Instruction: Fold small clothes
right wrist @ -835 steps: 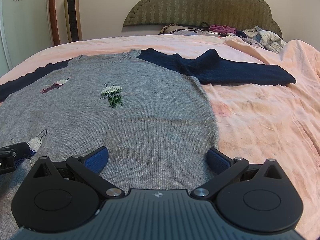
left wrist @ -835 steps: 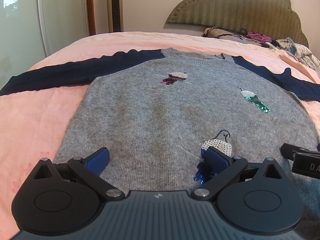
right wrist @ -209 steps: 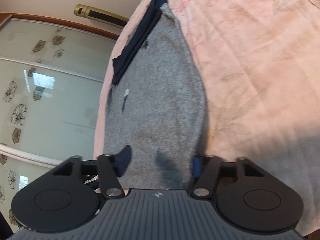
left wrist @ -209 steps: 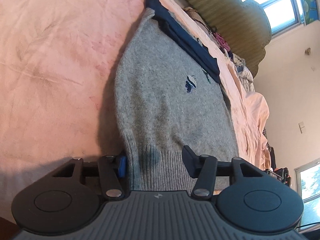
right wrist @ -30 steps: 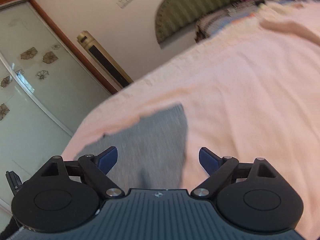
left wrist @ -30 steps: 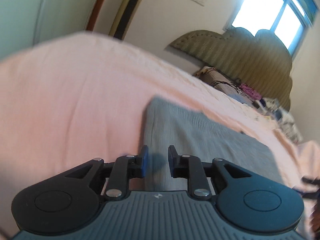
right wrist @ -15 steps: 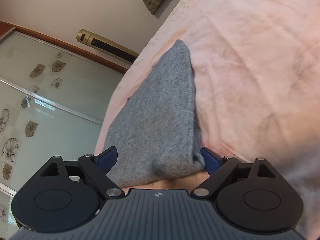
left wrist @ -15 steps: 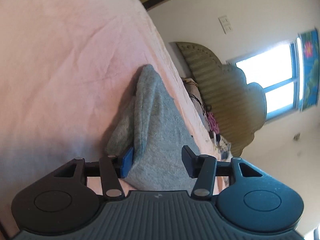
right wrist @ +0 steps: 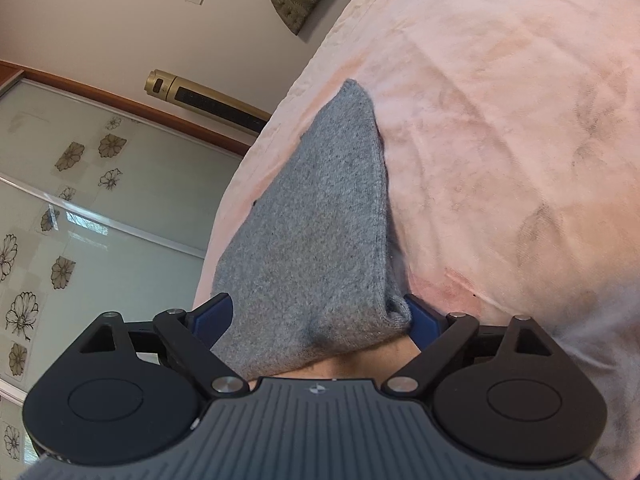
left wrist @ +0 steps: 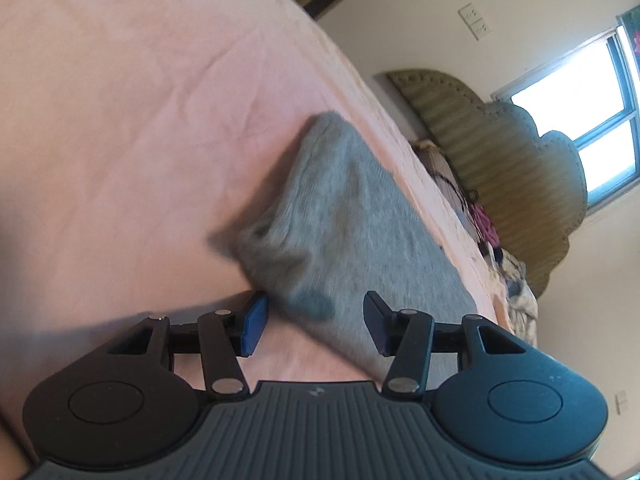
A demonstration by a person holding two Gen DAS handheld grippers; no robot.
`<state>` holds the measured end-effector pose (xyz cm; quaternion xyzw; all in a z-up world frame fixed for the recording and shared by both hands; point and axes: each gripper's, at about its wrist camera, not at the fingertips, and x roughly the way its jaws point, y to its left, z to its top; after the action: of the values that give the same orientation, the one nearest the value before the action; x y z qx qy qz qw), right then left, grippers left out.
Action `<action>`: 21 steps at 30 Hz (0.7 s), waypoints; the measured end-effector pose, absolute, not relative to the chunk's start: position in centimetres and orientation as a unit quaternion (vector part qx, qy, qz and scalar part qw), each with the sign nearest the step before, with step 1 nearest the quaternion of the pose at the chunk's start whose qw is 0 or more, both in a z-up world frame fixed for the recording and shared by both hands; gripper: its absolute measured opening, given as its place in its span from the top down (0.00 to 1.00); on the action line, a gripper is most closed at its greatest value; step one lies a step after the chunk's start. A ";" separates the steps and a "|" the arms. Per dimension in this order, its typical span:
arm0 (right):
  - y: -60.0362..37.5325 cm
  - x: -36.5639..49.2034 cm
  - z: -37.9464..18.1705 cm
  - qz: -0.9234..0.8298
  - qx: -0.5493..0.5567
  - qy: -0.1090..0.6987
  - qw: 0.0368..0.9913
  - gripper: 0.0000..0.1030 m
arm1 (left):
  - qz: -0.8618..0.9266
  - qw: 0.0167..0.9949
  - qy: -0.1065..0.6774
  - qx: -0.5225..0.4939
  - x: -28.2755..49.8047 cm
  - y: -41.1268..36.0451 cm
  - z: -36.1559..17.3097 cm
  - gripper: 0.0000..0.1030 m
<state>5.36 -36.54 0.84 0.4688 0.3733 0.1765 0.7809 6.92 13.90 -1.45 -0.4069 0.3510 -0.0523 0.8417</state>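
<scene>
Claws: 2 | left claw open | right claw opening around sweater | 1 folded grey sweater | 1 pink bed

Pink bedsheet, olive scalloped headboard, bright window, gold tower fan, floral glass wardrobe doors.

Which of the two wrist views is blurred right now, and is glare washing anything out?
Left wrist view: the sweater is smeared by motion blur at its near corner, and the window is blown out white. Right wrist view: sharp, the sweater's knit reads clearly, no glare; fisheye bends the bed edge in both.
</scene>
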 end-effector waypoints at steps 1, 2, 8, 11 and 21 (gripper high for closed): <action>-36.4 5.5 0.9 0.174 0.470 0.373 0.781 0.09 | -0.049 0.839 0.346 -0.418 7.4 13.9 -1.6 0.50; -36.3 5.7 0.9 0.169 0.473 0.373 0.780 0.09 | -0.049 0.837 0.341 -0.426 8.0 13.9 -1.7 0.50; -35.0 7.1 -0.1 0.143 0.454 0.398 0.784 0.76 | -0.026 0.858 0.339 -0.385 9.3 12.7 -1.3 0.65; -35.0 7.3 -1.3 0.137 0.454 0.401 0.784 0.88 | -0.025 0.860 0.339 -0.382 8.9 13.1 -1.2 0.93; -37.5 4.3 1.5 0.146 0.448 0.359 0.806 0.88 | -0.039 0.889 0.301 -0.343 5.2 13.5 1.6 0.96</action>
<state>4.32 -37.53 1.49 0.4479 0.3591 0.1460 0.8057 5.16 13.53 1.58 -0.3429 0.3012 -0.0393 0.8889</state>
